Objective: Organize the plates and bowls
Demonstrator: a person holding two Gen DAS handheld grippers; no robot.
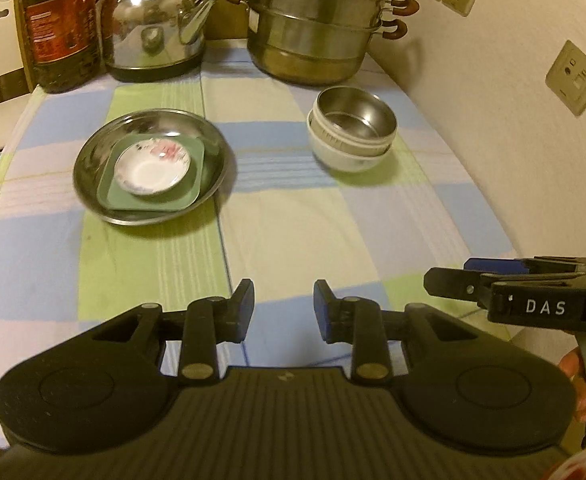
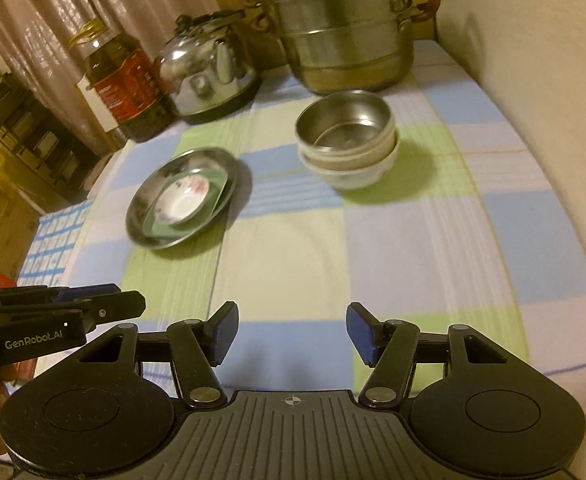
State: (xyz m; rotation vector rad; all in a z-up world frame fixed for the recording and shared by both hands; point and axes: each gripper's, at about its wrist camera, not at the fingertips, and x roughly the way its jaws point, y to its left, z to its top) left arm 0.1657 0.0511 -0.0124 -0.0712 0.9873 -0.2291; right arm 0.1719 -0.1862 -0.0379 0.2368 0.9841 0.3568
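Both grippers hang over the near end of a table covered in a checked cloth (image 1: 293, 216) of blue, green and cream, and neither one is touching any dish. The left gripper (image 1: 283, 308) has its blue-padded jaws a modest gap apart with nothing between them; the right gripper (image 2: 291, 334) stands wider, also with only cloth showing in the gap. They sit side by side, each poking into the edge of the other's view. Farther up the table, well apart from both, the dishes are in two piles. On the left is a steel plate (image 1: 151, 166) with a green square plate (image 1: 151, 188) lying in it, and a small white saucer (image 1: 152, 168) with a pink flower print sits on top of that. To the right is a steel bowl (image 1: 355, 120) nested in a white bowl (image 1: 347, 156). Along the back edge stand a bottle of oil (image 1: 59, 24), a shiny kettle (image 1: 155, 26) and a tall stacked steamer pot (image 1: 317, 24). The wall on the right carries sockets (image 1: 573, 82).
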